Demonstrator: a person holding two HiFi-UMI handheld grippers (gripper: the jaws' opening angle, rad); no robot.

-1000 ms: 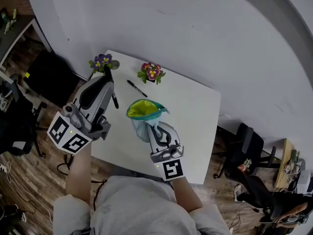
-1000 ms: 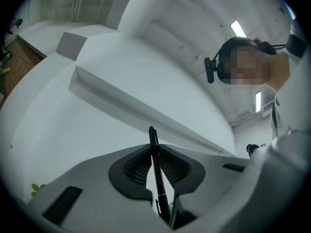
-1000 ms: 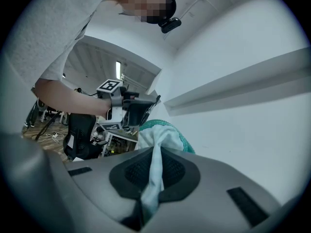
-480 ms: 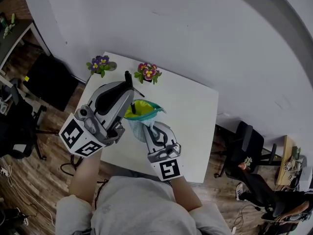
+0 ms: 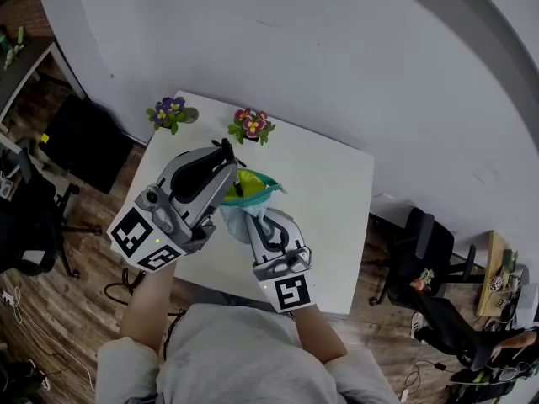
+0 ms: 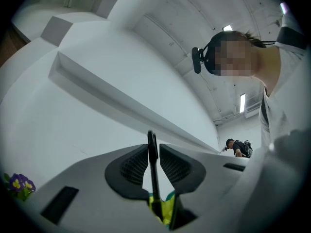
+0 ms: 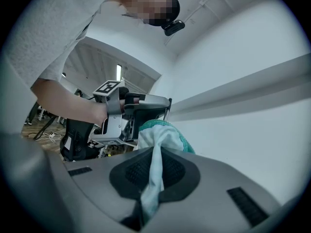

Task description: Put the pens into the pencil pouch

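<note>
Since a second ago the left gripper has swung from the left side of the white table across to the pouch, carrying a pen with it; the right gripper has stayed put.

The table carries everything. The left gripper hangs over the pouch's far rim with its jaws closed narrow on the pen. The right gripper sits on the near side, and in its own view the jaws are pinched tight on a fold of the pouch's pale fabric.

The pencil pouch lies mid-table, its teal-rimmed, yellow-lined mouth open and facing away from the person.

The black pen stands almost upright between the left jaws. Its upper end pokes above them, and its lower end points down into the yellow lining.

Two small flower pots stand along the far edge.
</note>
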